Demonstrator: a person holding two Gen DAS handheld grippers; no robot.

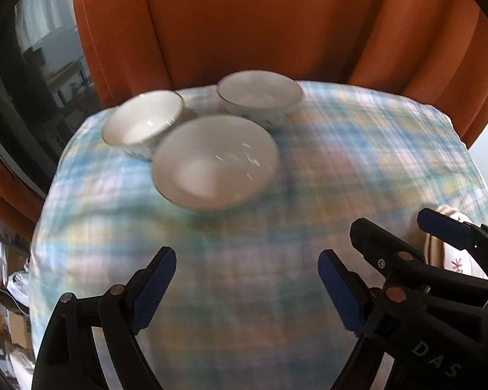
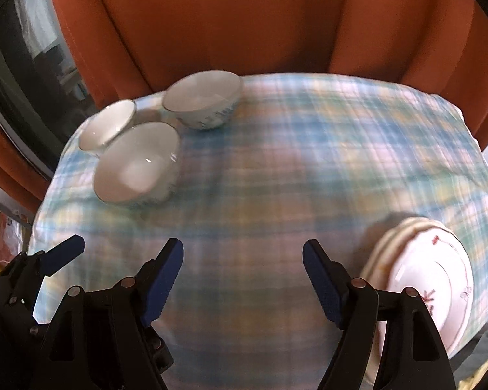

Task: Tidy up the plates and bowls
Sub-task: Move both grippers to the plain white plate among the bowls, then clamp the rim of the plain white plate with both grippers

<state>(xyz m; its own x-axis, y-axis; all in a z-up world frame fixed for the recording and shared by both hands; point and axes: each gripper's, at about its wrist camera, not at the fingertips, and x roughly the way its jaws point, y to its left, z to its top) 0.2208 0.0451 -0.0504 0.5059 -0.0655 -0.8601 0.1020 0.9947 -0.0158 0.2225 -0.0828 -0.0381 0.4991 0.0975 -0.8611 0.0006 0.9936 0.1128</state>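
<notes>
Above the checked cloth [image 2: 276,169], left gripper [image 1: 247,279] and right gripper [image 2: 244,276] both stand spread and empty; three bowls [image 1: 216,161] sit clustered, plates [image 2: 432,279] stacked apart.

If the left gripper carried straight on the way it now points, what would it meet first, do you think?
Probably the bare plaid tablecloth: the left gripper, jaws open and empty, points down at cloth. The nearest white ceramic bowl lies farther ahead, likely beyond that line, though blur leaves depth uncertain.
</notes>
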